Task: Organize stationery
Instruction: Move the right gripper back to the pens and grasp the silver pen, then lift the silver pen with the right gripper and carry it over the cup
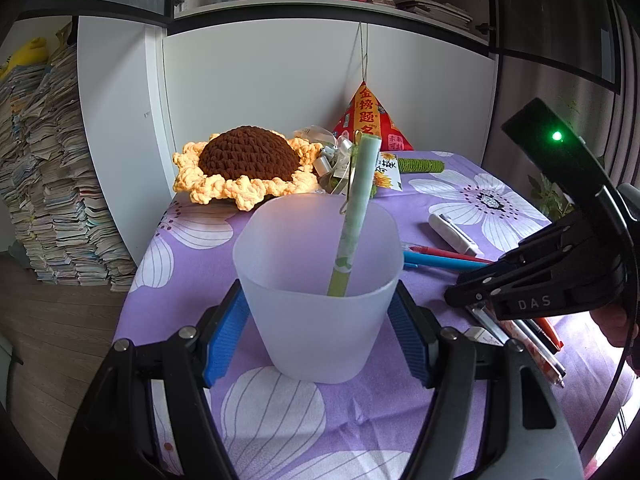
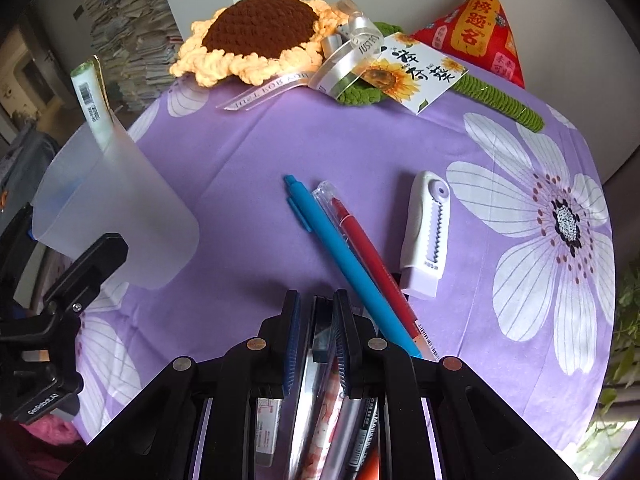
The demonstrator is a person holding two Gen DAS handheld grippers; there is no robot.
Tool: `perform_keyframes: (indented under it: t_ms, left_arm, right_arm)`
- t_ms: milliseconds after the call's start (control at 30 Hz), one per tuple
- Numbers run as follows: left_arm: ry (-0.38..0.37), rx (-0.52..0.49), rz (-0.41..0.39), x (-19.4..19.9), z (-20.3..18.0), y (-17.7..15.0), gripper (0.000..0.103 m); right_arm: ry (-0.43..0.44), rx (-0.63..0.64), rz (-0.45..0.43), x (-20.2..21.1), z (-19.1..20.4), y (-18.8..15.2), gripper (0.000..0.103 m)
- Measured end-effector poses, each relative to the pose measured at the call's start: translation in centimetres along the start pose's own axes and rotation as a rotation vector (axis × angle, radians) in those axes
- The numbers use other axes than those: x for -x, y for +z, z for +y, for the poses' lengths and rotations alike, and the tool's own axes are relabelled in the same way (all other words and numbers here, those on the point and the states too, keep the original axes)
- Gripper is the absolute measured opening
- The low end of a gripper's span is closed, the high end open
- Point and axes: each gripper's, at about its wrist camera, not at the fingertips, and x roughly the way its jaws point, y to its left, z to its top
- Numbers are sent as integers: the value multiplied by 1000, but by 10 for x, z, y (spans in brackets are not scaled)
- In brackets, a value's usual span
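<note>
Your frosted cup (image 1: pixel 316 296) stands upright on the desk (image 1: pixel 280 412) with a green pen (image 1: pixel 352 216) leaning inside, pinched between your left hand-held gripper (image 1: pixel 318 332) pads. Your right hand-held gripper (image 2: pixel 316 336) is pressed onto a clear pen (image 2: pixel 316 360), beside the blue pen (image 2: pixel 344 256).

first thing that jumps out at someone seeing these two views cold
Probably the frosted plastic cup, held between the left gripper's blue pads near the table's front edge, with one pale green pen standing in it. Behind it, at the back of the purple floral tablecloth, lies a big crocheted sunflower beside a red pyramid-shaped pouch. The right gripper sits low, nearly closed over a bunch of pens, just short of a blue pen.
</note>
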Motion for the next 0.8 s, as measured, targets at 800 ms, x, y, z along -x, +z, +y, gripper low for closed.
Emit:
perform_keyframes:
  t_ms: [800]
  left_arm:
    - [-5, 4, 6, -2, -2, 0, 69]
  right_arm:
    - [32, -21, -269, 112, 12, -15, 12]
